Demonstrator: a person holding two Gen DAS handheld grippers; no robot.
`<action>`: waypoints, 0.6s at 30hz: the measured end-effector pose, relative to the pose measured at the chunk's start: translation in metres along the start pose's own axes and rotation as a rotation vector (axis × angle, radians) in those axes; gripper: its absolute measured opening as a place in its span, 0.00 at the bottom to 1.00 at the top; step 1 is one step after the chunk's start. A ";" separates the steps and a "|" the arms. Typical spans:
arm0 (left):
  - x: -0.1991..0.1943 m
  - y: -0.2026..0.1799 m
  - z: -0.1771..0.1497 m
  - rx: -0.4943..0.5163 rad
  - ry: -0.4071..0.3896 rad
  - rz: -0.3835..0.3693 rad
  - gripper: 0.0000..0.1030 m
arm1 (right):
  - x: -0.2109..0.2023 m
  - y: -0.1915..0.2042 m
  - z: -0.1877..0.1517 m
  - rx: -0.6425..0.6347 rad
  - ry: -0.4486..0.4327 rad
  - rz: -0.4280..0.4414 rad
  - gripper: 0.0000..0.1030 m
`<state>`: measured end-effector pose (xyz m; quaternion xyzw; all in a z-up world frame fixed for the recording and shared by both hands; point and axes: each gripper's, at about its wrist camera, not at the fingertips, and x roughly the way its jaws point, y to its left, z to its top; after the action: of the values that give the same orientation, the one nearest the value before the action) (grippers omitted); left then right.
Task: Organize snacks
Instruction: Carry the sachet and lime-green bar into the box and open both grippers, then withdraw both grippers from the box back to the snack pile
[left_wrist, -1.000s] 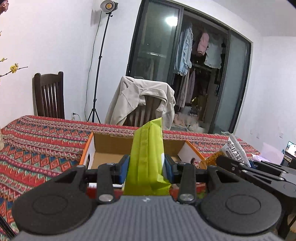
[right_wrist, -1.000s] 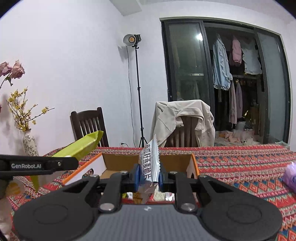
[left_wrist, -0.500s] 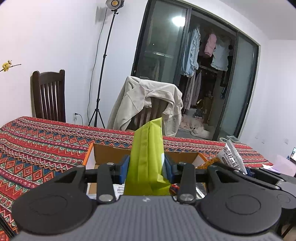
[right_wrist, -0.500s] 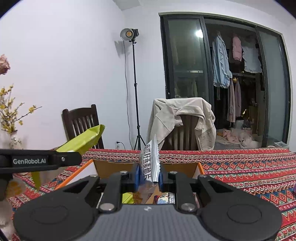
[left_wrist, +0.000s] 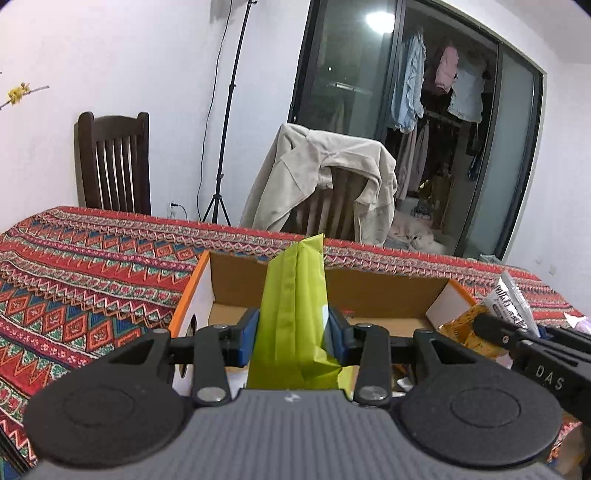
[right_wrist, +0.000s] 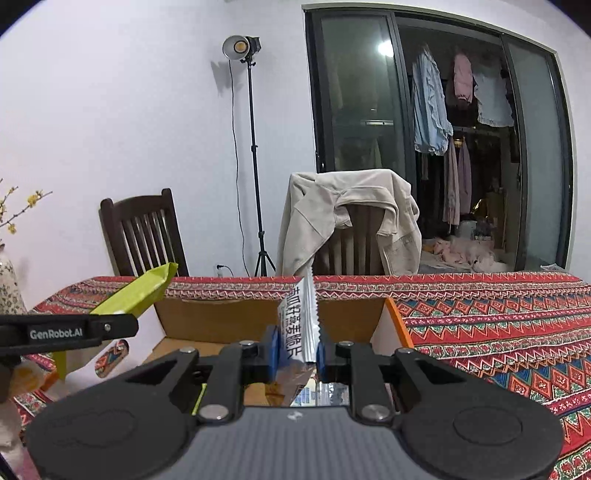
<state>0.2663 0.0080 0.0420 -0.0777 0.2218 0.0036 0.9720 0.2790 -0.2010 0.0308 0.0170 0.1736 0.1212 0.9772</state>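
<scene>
My left gripper (left_wrist: 293, 338) is shut on a lime-green snack bag (left_wrist: 295, 314) that stands upright between its blue pads, over the near part of an open cardboard box (left_wrist: 388, 295). In the right wrist view my right gripper (right_wrist: 295, 354) is shut on a white snack packet (right_wrist: 301, 325) with dark print and a jagged edge, held above the same cardboard box (right_wrist: 207, 317). The green bag (right_wrist: 140, 291) and the left gripper's arm show at the left of that view. The white packet (left_wrist: 511, 304) and the right gripper's finger show at the right of the left wrist view. An orange-yellow packet (left_wrist: 461, 328) lies inside the box.
The box sits on a table with a red patterned cloth (left_wrist: 74, 266). Behind the table stand a dark wooden chair (left_wrist: 114, 162), a chair draped with a beige jacket (left_wrist: 325, 184) and a light stand (right_wrist: 255, 155). A vase (right_wrist: 9, 288) stands at the table's left.
Both grippers have moved forward and down toward the box, each still holding its packet. The box now looks larger and closer, with its inside in view.
</scene>
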 end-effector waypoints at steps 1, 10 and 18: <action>0.002 0.001 -0.002 0.001 0.005 -0.001 0.39 | 0.002 -0.001 -0.002 -0.003 0.007 -0.004 0.20; -0.005 0.007 -0.007 -0.025 -0.068 0.039 1.00 | -0.001 -0.007 -0.009 0.017 -0.001 -0.018 1.00; -0.004 0.006 -0.006 -0.029 -0.059 0.049 1.00 | 0.001 -0.006 -0.011 0.010 0.024 -0.036 1.00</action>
<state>0.2596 0.0129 0.0372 -0.0865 0.1948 0.0329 0.9765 0.2777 -0.2066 0.0199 0.0174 0.1864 0.1027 0.9769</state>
